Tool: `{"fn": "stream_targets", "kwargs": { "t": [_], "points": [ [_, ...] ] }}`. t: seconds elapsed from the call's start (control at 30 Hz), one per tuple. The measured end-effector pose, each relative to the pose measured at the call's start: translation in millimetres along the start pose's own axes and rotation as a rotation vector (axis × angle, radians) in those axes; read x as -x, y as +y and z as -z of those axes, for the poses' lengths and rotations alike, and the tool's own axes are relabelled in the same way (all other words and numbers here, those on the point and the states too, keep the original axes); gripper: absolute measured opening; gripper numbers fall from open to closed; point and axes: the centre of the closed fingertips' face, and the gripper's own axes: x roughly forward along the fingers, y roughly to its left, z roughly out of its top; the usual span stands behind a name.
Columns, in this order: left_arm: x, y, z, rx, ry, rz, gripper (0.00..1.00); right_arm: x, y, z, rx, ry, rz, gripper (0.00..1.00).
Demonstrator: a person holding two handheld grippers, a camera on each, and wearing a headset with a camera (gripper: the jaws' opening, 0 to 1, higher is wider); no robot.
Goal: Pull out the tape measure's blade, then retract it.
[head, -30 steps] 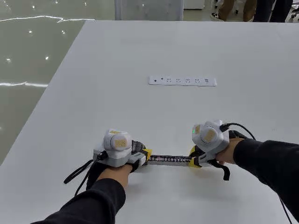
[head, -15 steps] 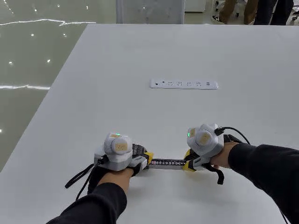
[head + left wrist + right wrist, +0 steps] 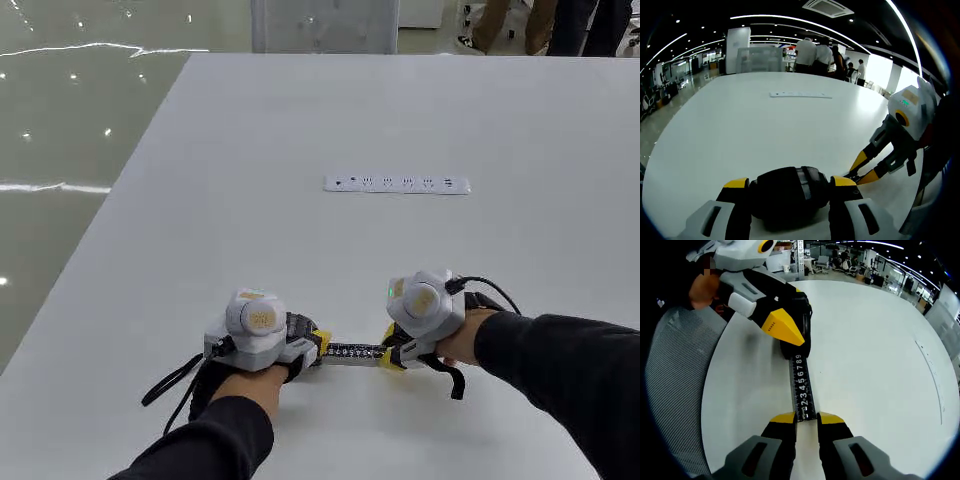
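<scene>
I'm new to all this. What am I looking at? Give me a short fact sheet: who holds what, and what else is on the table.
setting: white table, a person holding a gripper in each hand
left gripper: shut on the black tape measure case
right gripper: shut on the end of the blade
blade state: pulled out, a short stretch running between the two grippers, numbers facing up
also on table: white power strip, farther from the person, apart from both grippers
</scene>
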Motion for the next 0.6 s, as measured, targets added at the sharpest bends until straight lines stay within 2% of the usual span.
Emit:
{"fn": "stream_targets", "kwargs": {
  "t": [0.6],
  "points": [
    [0.5,-0.2,0.6,0.005,0.007,0.006,0.58,-11.7,2.2,-19.2,0.006,-0.012,-0.006,0.12]
  ]
}}
